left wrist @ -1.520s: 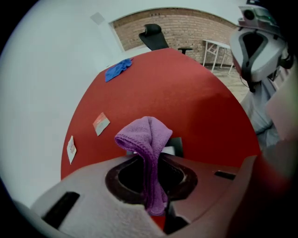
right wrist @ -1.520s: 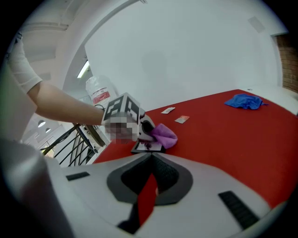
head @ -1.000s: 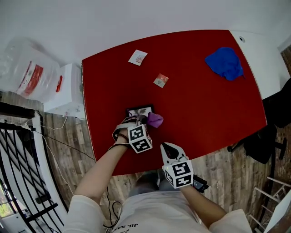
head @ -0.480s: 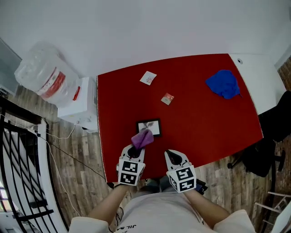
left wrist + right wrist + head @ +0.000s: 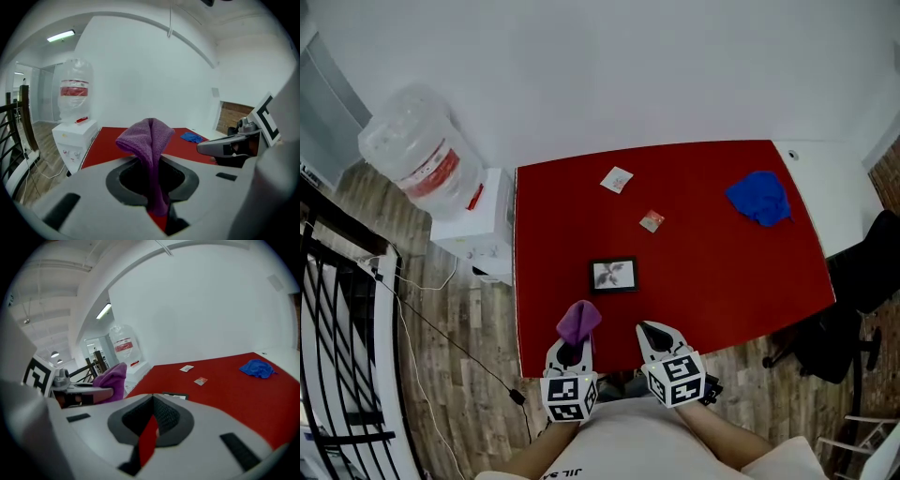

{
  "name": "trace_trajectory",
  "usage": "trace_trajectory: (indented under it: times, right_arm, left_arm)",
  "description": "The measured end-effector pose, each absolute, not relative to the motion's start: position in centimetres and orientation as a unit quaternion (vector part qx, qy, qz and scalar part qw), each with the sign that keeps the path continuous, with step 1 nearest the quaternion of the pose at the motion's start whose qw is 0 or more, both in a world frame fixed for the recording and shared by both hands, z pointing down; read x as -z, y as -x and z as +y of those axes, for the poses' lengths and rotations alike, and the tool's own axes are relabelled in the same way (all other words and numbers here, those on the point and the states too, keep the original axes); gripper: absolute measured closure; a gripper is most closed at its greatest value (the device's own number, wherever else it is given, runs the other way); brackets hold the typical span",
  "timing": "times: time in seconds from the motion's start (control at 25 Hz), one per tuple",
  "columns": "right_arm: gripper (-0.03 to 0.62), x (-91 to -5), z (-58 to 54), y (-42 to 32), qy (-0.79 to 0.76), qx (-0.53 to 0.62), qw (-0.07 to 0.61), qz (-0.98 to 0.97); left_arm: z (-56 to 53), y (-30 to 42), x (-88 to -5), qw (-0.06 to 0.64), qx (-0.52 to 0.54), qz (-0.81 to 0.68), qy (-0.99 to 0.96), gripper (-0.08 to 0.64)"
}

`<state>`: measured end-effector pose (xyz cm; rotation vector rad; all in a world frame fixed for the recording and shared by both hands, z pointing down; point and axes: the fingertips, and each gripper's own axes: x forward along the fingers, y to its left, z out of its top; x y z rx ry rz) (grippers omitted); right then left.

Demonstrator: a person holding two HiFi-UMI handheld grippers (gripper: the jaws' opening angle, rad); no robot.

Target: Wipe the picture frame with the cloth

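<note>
Picture frame (image 5: 613,275), the single one on the red table (image 5: 722,272), lay flat near the middle of the table's near half, touched by neither gripper. One purple cloth (image 5: 578,321) stood up in a folded hump out of the left gripper (image 5: 573,347), whose jaws were closed on the cloth's lower part, above the table's near edge and apart from the frame. The right gripper (image 5: 649,330) was just beside it to the right, also at the near edge, its two jaws pressed together with nothing between them. Farther out on the table lay two small packets, one white (image 5: 617,179) near the far edge and one reddish (image 5: 652,221) between it and the frame, well apart from each other. One blue cloth (image 5: 759,198) sat crumpled near the far right corner. Off the table's left side stood one white water dispenser (image 5: 478,234) with a single large bottle (image 5: 417,155) on it.
</note>
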<state>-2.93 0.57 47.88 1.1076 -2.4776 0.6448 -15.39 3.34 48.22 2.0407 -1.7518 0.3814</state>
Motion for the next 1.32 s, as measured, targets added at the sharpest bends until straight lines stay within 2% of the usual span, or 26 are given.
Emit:
trace_trajectory:
  times: [1.32]
  right_arm:
    - [0.589,-46.9,1.6,3.9,-0.382,-0.194,0.185,-0.884]
  left_arm:
    - [4.4,15.3,-46.9,0.201,-0.128,-0.625,-0.744,0.503]
